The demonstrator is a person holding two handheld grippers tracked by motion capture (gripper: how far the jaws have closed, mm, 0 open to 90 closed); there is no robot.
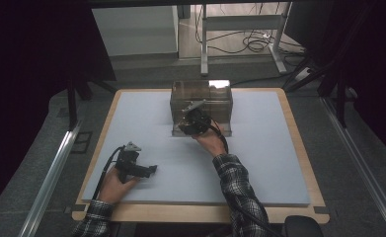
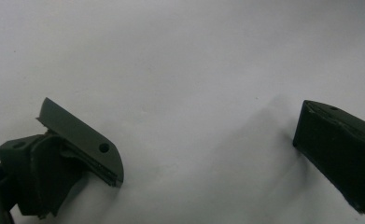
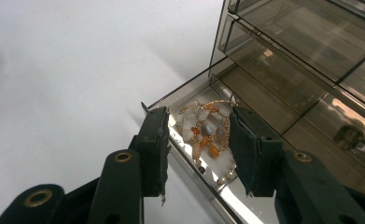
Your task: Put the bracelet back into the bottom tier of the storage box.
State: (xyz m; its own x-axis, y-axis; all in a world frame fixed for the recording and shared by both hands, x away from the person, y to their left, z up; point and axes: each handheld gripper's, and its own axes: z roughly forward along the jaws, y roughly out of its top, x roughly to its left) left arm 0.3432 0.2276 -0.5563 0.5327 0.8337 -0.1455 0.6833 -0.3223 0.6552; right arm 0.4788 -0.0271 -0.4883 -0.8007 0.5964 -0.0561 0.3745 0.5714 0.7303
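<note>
Item: my right gripper [image 3: 196, 154], jaws standing partly apart and clamping nothing, hovering over the beaded bracelet [image 3: 203, 133]. The bracelet is lying in the pulled-out bottom drawer [image 3: 245, 196] of the smoky clear drawer cabinet [image 1: 201, 101], which is sitting at the far middle of the table [image 1: 146, 118].

Item: my left gripper [image 2: 208, 154], jaws standing wide apart and empty, resting near the table's front left.

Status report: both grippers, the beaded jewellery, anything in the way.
Left gripper open, low over bare mat, holding nothing. Right gripper open above beaded jewellery, fingers not pressing it. Jewellery lies in pulled-out bottom drawer of clear drawer box. Nothing in the way.
</note>
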